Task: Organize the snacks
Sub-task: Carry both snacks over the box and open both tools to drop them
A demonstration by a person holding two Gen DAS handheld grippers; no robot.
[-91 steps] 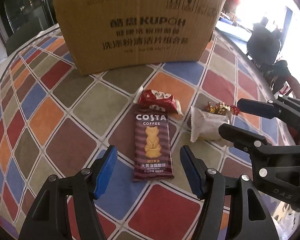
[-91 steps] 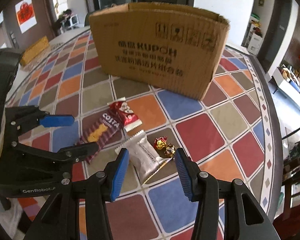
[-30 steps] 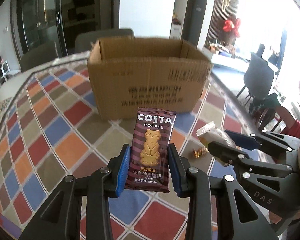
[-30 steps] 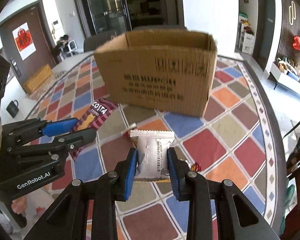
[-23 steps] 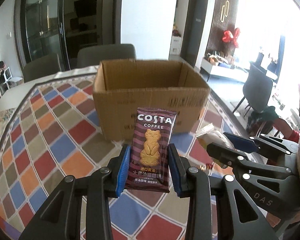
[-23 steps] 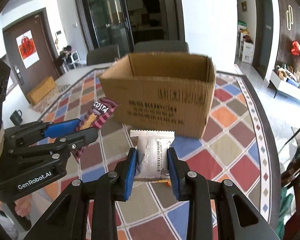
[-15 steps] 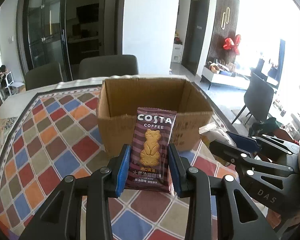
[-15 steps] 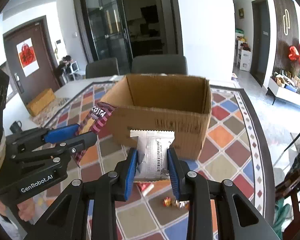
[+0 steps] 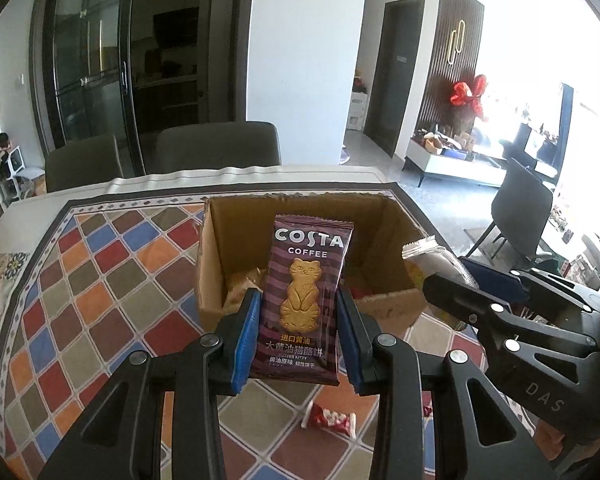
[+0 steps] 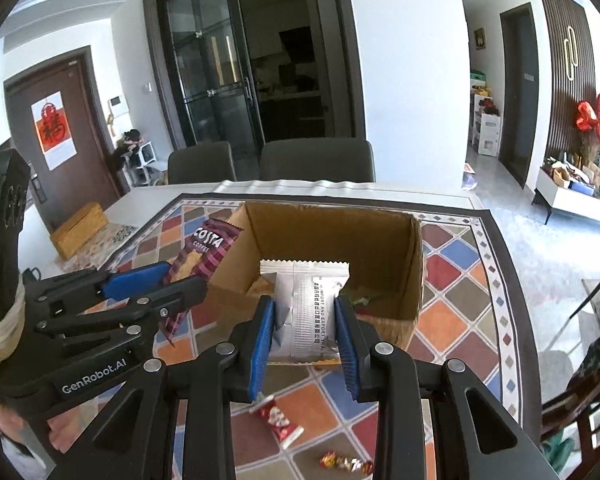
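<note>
Because both packets have to go over the near wall of the cardboard box [image 9: 384, 308] and drop in, we hold each one upright and raised, with the open top showing beyond our jaws.

On the left, our left gripper [image 9: 300, 334] is clenched on the Costa Coffee biscuit packet [image 9: 306, 308]. The blue pads [image 9: 247, 336] press its two long edges low down, so most of the wrapper stands up past the fingertips with the cat picture towards the camera. We judge that this edge grip keeps the flat packet from folding and lets it fall straight once we let go.

To the right, our right gripper [image 10: 304, 344] grasps the silver snack packet [image 10: 306, 312] the same way, pinched by its sides between the jaws, its crimped top edge in front of the box opening. A few wrappers already lie in the box beyond it.

Below and nearer than both sets of jaws, the red candy wrapper [image 10: 278, 420] and the small foil sweets [image 10: 346, 462] lie on the chequered tablecloth [image 10: 452, 324], left for a later pick.
</note>
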